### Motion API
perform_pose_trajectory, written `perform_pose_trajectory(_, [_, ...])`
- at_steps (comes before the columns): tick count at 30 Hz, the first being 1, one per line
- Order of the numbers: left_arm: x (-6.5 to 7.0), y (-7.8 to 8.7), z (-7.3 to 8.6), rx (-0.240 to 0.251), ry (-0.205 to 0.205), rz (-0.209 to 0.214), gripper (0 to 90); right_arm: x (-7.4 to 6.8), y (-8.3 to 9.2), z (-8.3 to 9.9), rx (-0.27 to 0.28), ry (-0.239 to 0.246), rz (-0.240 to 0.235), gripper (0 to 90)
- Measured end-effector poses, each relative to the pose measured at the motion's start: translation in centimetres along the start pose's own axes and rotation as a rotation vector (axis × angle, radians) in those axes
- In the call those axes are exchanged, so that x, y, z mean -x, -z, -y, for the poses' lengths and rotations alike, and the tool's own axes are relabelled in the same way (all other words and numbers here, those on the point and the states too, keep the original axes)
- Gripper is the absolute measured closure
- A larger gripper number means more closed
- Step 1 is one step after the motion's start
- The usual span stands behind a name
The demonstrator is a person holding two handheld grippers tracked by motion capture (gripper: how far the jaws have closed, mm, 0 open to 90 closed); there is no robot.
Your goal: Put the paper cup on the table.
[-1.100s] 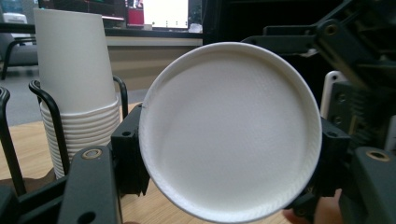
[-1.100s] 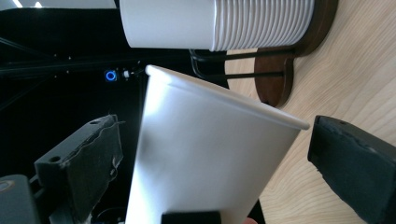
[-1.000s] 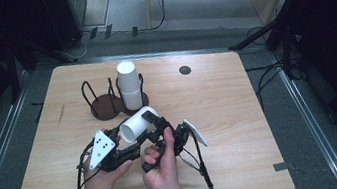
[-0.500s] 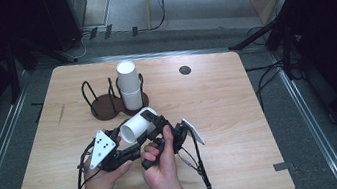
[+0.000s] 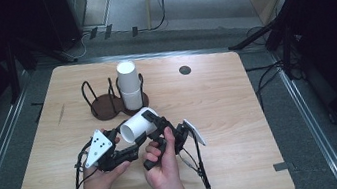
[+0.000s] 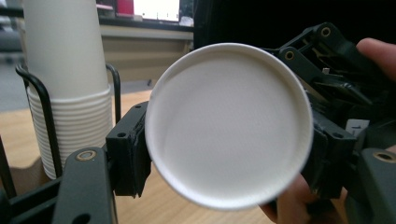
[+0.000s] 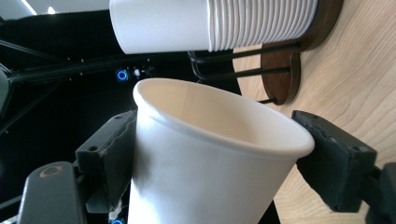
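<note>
Centrally, the right claw (image 7: 212,158) has just been closing around the wall of a single paper cup (image 7: 205,168), its jaws flanking the cup just below the rim, the left one touching the wall and the right one close beside the rim. The left claw (image 6: 224,149), whose jaws have just been easing apart, stands on either side of the same cup at its base end, seemingly giving it up. In the high view the cup (image 5: 138,124) hangs on its side above the desk (image 5: 240,114), just in front of the cup stack (image 5: 129,82) in the wire holder (image 5: 102,102). Judged from this, one cup is already separated; the handover remains unfinished, and placement is still to come.
</note>
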State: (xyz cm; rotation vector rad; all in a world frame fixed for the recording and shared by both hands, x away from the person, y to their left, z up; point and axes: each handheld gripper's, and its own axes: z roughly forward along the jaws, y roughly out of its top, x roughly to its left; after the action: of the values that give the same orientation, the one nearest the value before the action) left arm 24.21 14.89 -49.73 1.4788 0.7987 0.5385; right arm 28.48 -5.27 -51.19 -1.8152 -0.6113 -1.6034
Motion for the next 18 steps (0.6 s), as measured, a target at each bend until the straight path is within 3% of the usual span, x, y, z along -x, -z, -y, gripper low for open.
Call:
perform_pose_trajectory(2, [0.0,0.1,-0.1,-0.016,0.013,0.004,30.2,0.1,0.1,-0.2,0.012,0.012,-0.008,19.0])
perform_pose_trajectory(5, [-0.2,0.3,-0.2,-0.033,0.082,0.051,28.0,-0.1,0.6,-0.3,0.050,0.041,-0.021,19.4])
perform_pose_trajectory(11, [-0.4,0.7,-0.5,-0.071,0.111,0.015,12.1,-0.9,1.5,-0.9,0.111,0.127,-0.026,20.3])
perform_pose_trajectory(12, [-0.6,0.8,-0.8,-0.144,0.140,0.001,9.3,-1.1,1.5,-1.0,0.119,0.142,-0.023,20.3])
perform_pose_trajectory(14, [-0.8,0.9,-1.1,-0.237,0.125,-0.030,1.7,-1.4,1.7,-1.1,0.134,0.177,-0.031,20.3])
perform_pose_trajectory(15, [-0.8,0.9,-1.1,-0.237,0.125,-0.030,0.7,-1.4,1.7,-1.1,0.134,0.177,-0.031,20.3])
perform_pose_trajectory(18, [-1.2,1.4,-1.1,-0.249,0.133,-0.021,0.6,-1.8,2.0,-1.5,0.169,0.249,-0.025,20.3])
